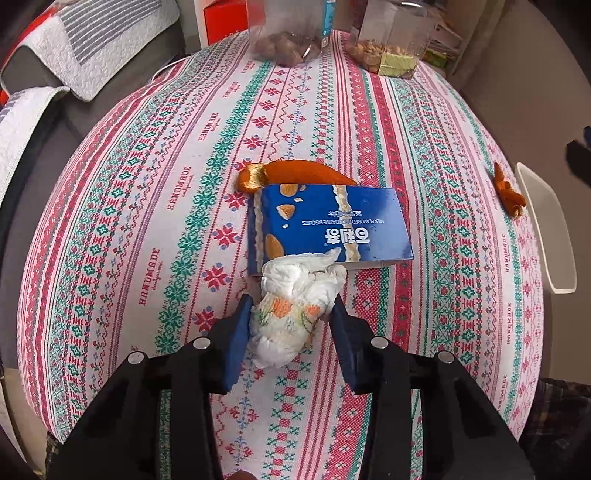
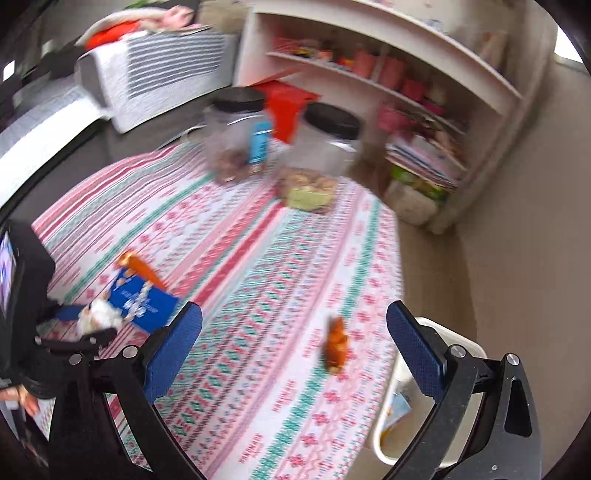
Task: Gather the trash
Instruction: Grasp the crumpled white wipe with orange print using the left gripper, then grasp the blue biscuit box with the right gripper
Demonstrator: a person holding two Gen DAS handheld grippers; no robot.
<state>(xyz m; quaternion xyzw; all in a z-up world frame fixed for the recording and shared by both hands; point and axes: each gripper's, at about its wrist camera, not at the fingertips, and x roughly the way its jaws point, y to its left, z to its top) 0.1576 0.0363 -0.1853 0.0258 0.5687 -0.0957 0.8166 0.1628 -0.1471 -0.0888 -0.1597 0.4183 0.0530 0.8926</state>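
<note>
Patterned tablecloth (image 1: 147,206), two clear snack jars (image 1: 291,33) side by side, shelf unit (image 2: 424,74), quilted sofa cover (image 1: 96,40)

My table (image 1: 110,221) carried a tissue (image 1: 295,314) at my tool, a box (image 1: 332,221) and peel (image 1: 295,173) beyond, jars (image 1: 288,33) farthest.

The left wrist view looks steeply down, close over the counter (image 1: 147,229); the right looks slantwise across it. Both share the blue box (image 1: 332,225) (image 2: 142,301).
</note>
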